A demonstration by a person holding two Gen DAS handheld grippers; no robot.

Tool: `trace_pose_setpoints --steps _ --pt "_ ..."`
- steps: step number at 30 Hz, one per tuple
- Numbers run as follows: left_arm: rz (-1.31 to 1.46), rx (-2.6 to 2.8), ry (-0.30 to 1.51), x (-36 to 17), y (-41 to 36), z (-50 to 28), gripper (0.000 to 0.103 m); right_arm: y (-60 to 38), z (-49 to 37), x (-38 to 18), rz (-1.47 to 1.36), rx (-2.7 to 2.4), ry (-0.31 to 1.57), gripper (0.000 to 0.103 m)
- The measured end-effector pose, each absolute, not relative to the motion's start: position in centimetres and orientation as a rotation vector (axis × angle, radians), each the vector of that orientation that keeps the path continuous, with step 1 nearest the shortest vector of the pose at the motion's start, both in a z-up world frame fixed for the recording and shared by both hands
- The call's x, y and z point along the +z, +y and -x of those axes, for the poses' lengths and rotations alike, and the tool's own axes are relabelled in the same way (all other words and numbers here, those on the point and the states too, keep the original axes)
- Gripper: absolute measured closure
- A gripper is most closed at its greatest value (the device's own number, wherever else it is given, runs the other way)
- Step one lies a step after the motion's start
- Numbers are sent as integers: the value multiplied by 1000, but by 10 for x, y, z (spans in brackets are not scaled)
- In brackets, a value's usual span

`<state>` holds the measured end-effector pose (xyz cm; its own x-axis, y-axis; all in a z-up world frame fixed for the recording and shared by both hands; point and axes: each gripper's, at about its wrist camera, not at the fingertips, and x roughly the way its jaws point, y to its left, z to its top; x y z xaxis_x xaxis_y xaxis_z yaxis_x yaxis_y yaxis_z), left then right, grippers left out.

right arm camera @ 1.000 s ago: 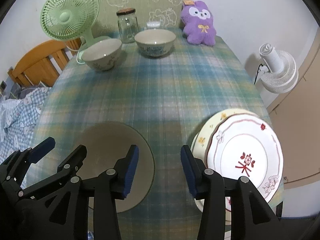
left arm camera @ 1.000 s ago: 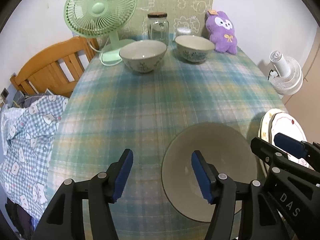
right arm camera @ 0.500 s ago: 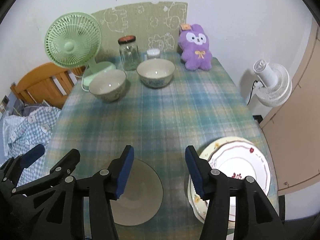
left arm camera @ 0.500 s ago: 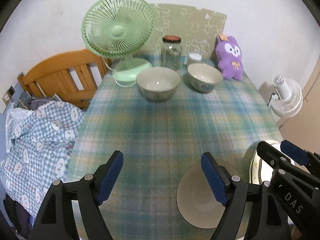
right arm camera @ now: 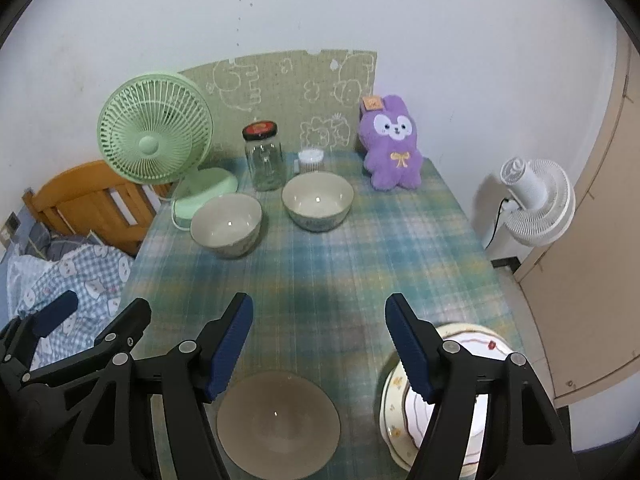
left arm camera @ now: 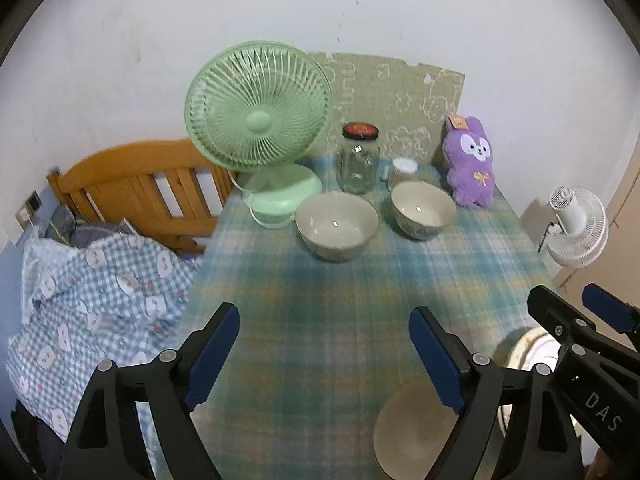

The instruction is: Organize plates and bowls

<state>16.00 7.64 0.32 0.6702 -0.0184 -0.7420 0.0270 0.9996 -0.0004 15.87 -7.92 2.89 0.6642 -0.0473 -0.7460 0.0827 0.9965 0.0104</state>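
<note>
A plain beige plate (right arm camera: pixel 278 424) lies at the table's near edge; it also shows in the left wrist view (left arm camera: pixel 412 432). Two stacked patterned plates (right arm camera: pixel 408 404) lie to its right, partly hidden by my right gripper's finger. Two cream bowls (right arm camera: pixel 226 225) (right arm camera: pixel 317 201) stand apart at the far side, also seen in the left wrist view (left arm camera: pixel 337 226) (left arm camera: pixel 423 210). My left gripper (left arm camera: pixel 324 356) is open and empty, raised above the table. My right gripper (right arm camera: pixel 318 350) is open and empty, above the beige plate.
A green desk fan (right arm camera: pixel 158 148), a glass jar (right arm camera: pixel 264 160), a small white-lidded container (right arm camera: pixel 310 159) and a purple plush rabbit (right arm camera: pixel 392 144) line the table's far edge. A wooden bed frame (left arm camera: pixel 136 184) with checked bedding (left arm camera: pixel 92 296) stands left. A white floor fan (right arm camera: pixel 532 200) stands right.
Both grippers have pulled back and up from the table, so the plates now sit low in view. Both have opened wider. Nothing on the table has moved.
</note>
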Motion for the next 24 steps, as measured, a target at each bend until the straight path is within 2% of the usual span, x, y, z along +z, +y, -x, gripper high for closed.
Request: trace_pose_setpoints --steps 18,21,24 --pt "-23 -102 810 11 111 -218 9 -44 -215 45 -58 -135 783 31" --pt "-34 -116 804 10 111 -228 8 -40 -225 45 -40 -138 773 24" --pt "-49 -114 802 9 108 -236 8 -36 -235 43 -24 -134 771 24"
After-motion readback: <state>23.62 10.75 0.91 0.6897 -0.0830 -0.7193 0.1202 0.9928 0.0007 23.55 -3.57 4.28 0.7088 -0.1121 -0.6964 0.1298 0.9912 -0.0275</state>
